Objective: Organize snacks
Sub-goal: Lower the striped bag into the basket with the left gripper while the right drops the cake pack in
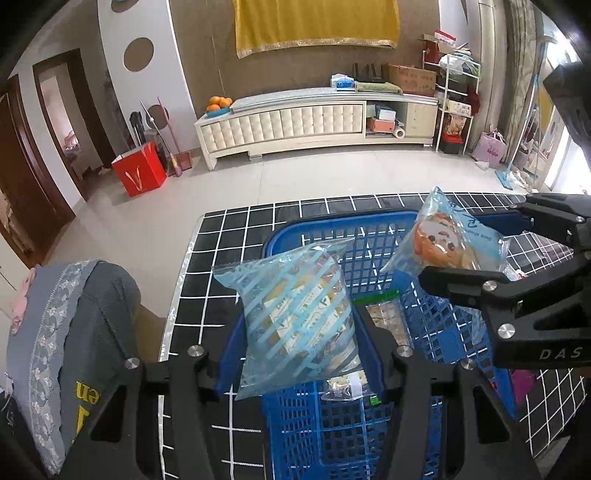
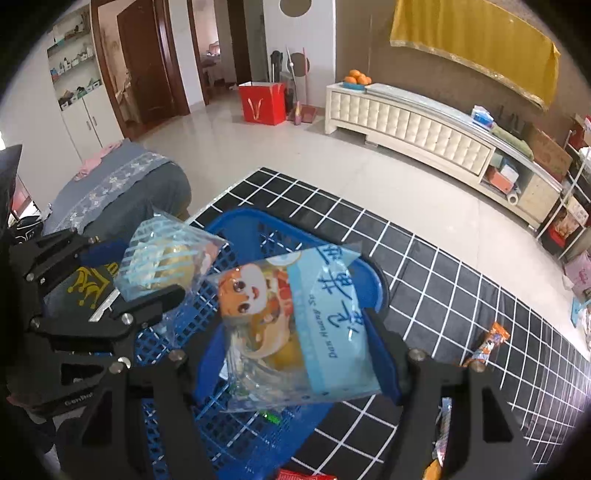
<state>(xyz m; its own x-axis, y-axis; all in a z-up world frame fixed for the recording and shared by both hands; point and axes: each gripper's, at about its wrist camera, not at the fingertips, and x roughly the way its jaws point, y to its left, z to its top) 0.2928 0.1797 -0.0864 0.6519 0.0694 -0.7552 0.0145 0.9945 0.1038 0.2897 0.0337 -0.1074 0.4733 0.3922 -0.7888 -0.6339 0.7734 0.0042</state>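
Over the blue basket on the checked worktop: left tongs clamped on a striped snack bag, right tongs clamped on a cartoon snack bag. Best lowered well inside the rim before letting go, one bag left, one right, clear of packets already lying there.

Pale glossy floor tiles run to a cream tufted cabinet at twelve o'clock under a yellow cloth; dark wooden doors at nine o'clock, red bag nearby
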